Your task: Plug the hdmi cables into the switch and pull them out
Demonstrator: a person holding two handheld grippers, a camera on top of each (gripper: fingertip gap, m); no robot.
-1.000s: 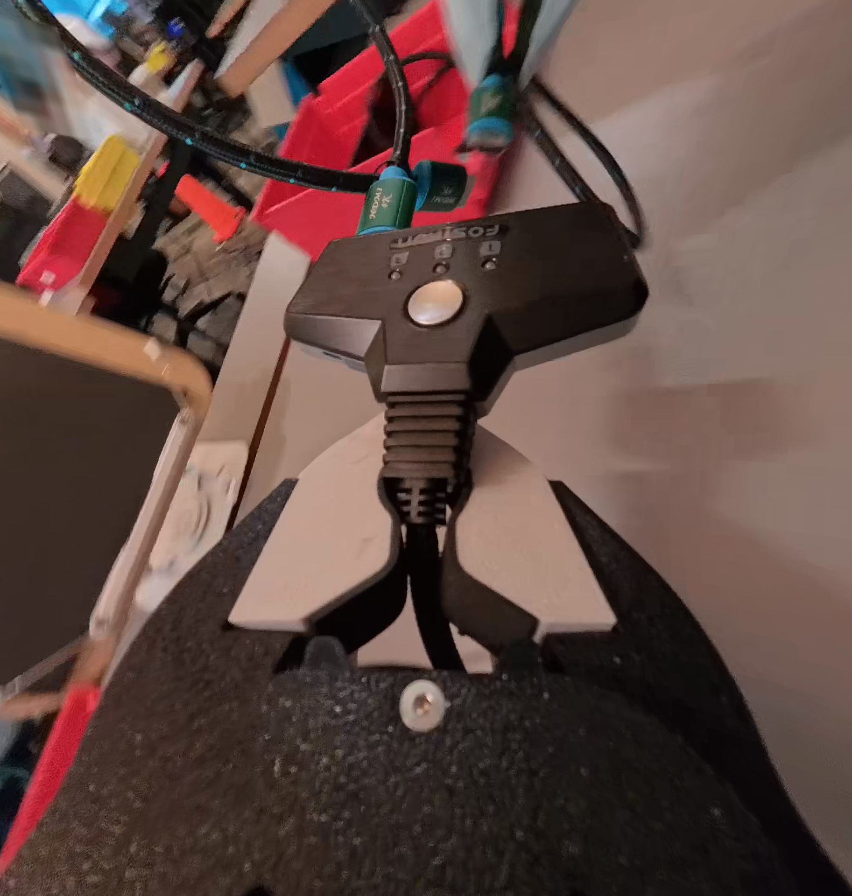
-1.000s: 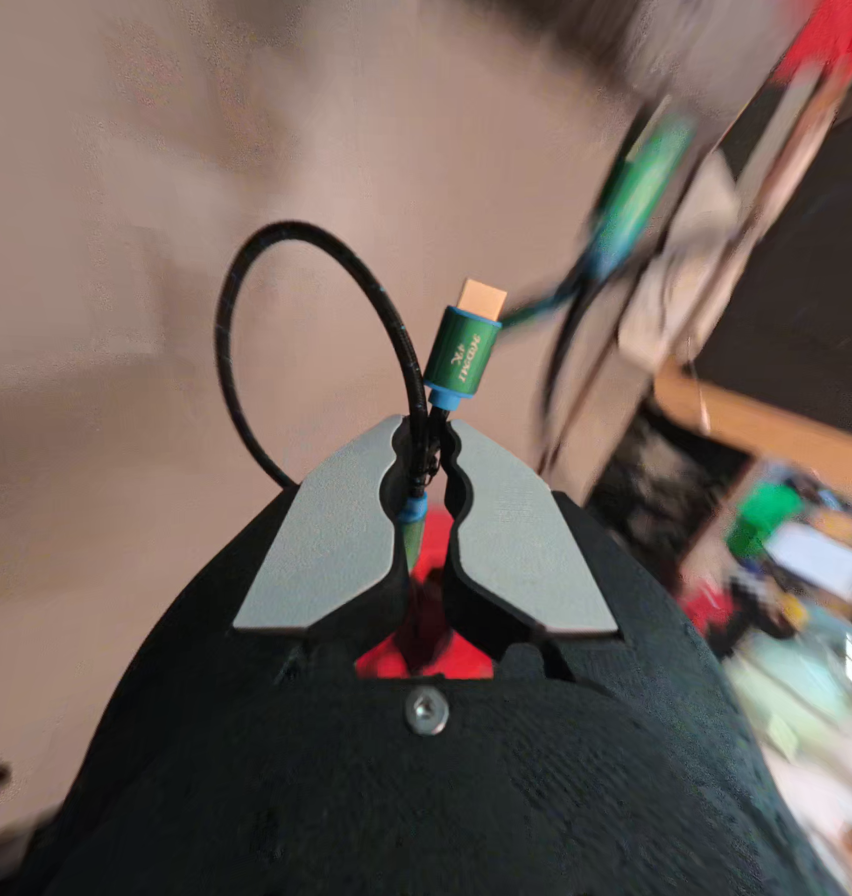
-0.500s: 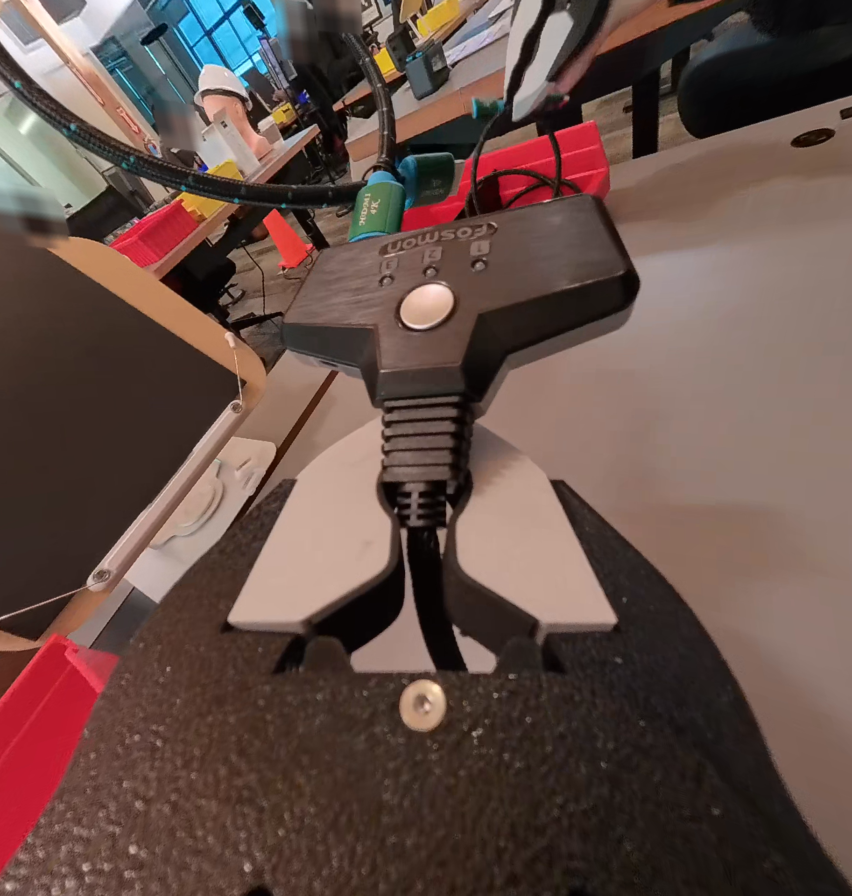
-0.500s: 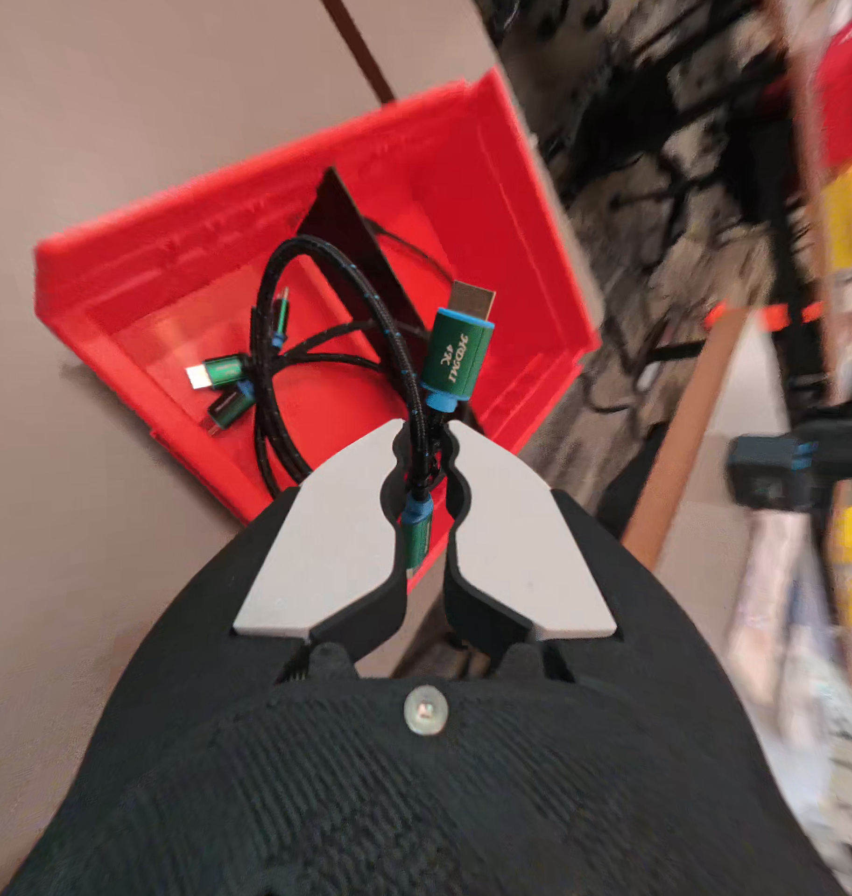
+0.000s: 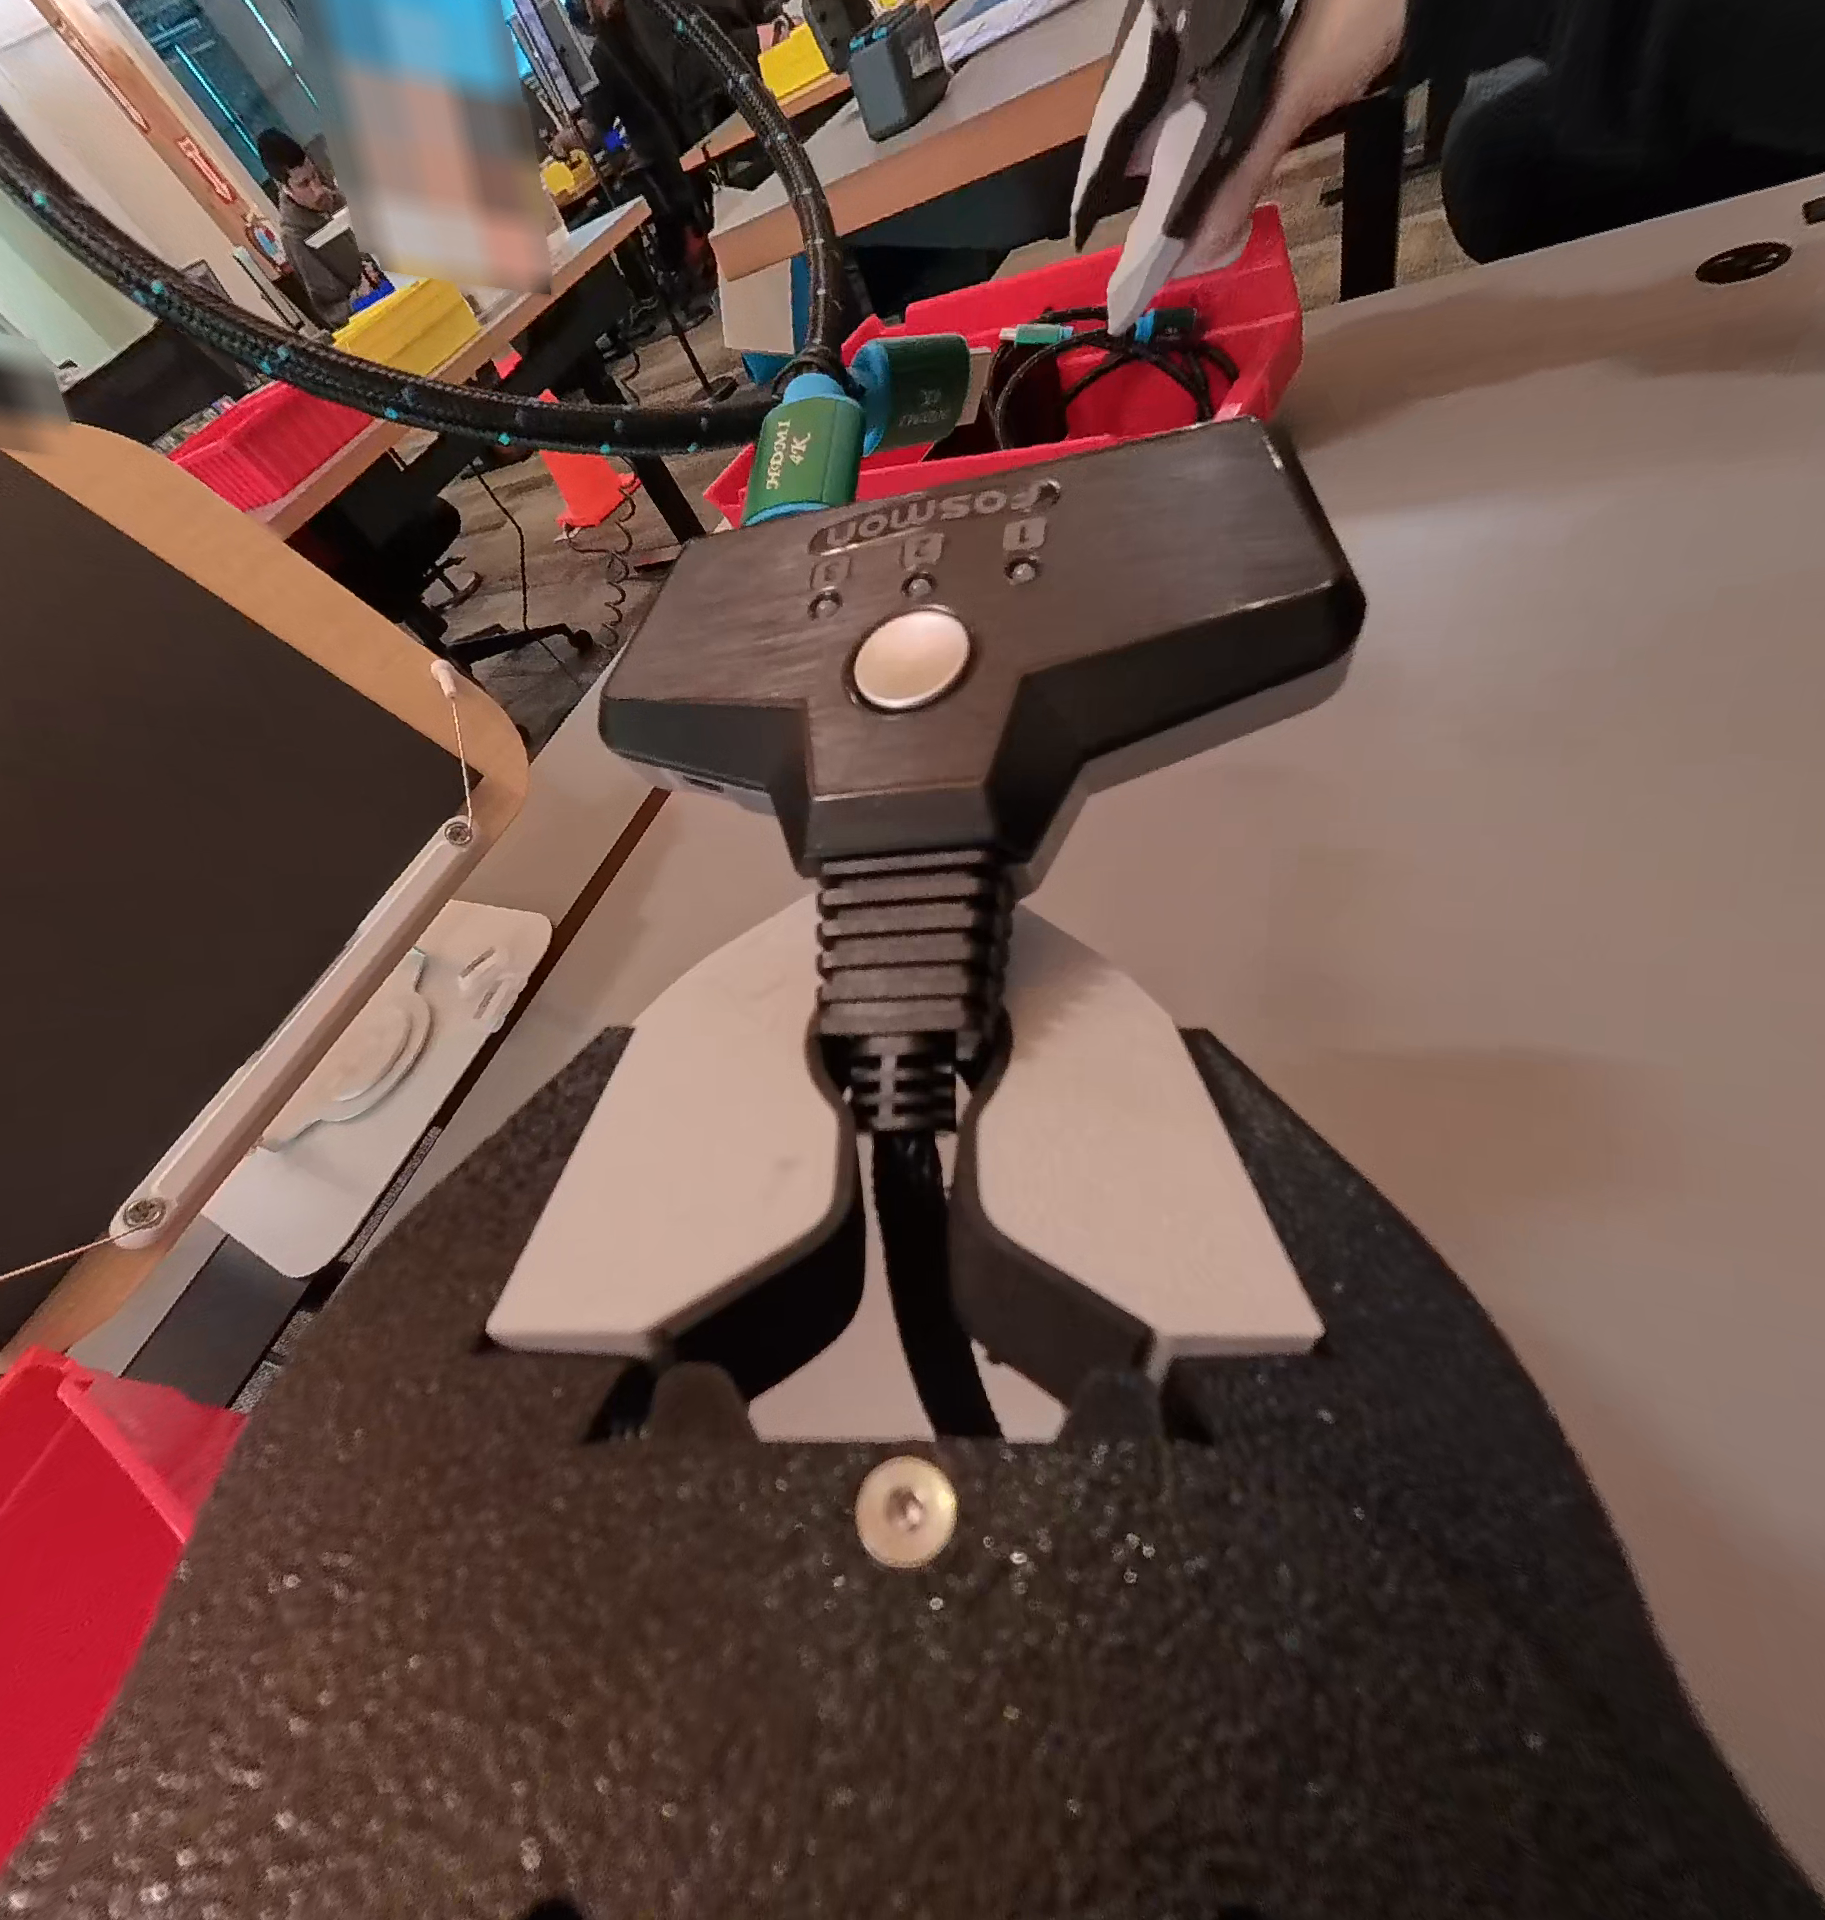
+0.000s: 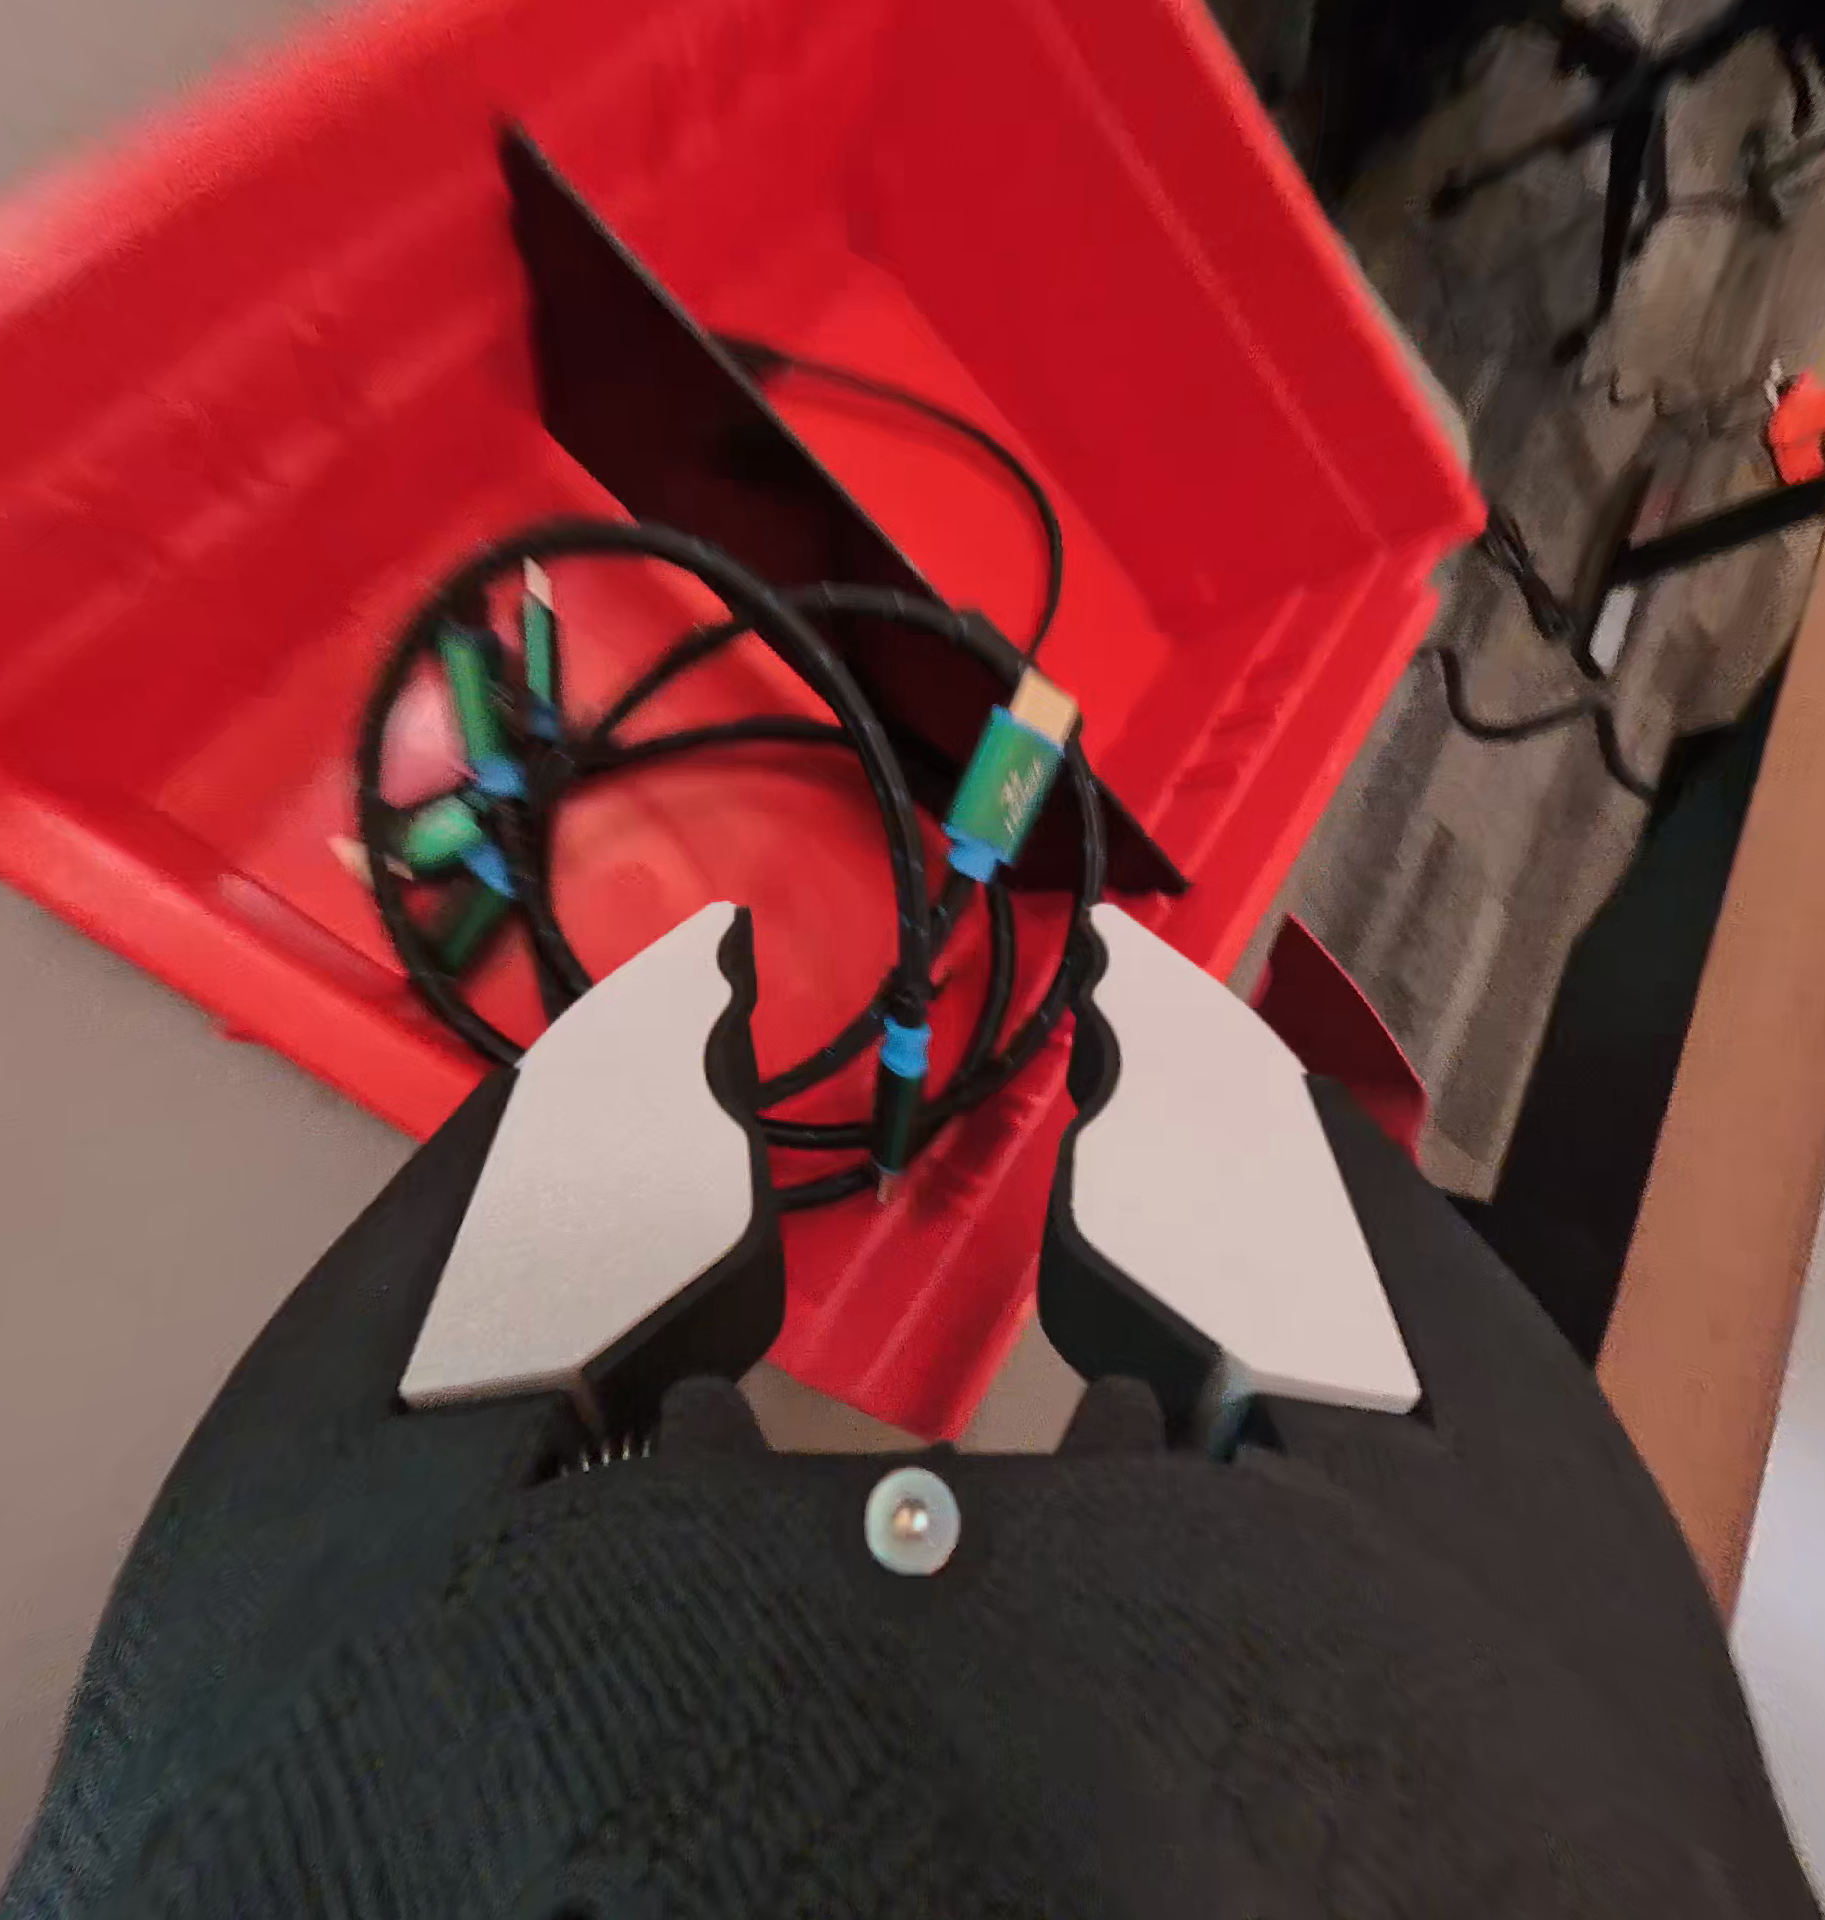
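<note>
Clamping the ribbed black strain relief point(image 5: 913, 956) of the switch point(image 5: 991, 644), the left gripper point(image 5: 903, 1081) holds that flat black T-shaped box just above the pale grey table point(image 5: 1510, 831). The switch has a brushed top, a round silver button point(image 5: 910, 670) and three small indicator dots in a row beyond it. At its far edge two green HDMI plugs with blue collars sit side by side: one point(image 5: 802, 462) stands plugged in, with a thick braided black cable point(image 5: 368, 384) arching away to the left, and the other point(image 5: 923, 390) lies just behind it.

Beyond the switch a red bin point(image 5: 1261, 301) rests at the table's far edge, and the right gripper point(image 5: 1147, 260) reaches down into it from above. In the right wrist view the right gripper point(image 6: 913, 987) has its fingers spread wide apart and grips nothing; a coiled braided HDMI cable point(image 6: 887, 831) hangs or lies between and beyond them inside the red bin point(image 6: 264, 468), one green plug point(image 6: 1001, 779) with a gold tip pointing up and right. More green plugs point(image 6: 472, 748) are bunched at the coil's left, blurred. A black divider panel point(image 6: 679, 416) stands across the bin.

To the left a dark panel with a rounded wooden frame point(image 5: 264, 582) borders the table. Farther back are desks, yellow and red bins and seated people. The table surface right of the switch lies bare.
</note>
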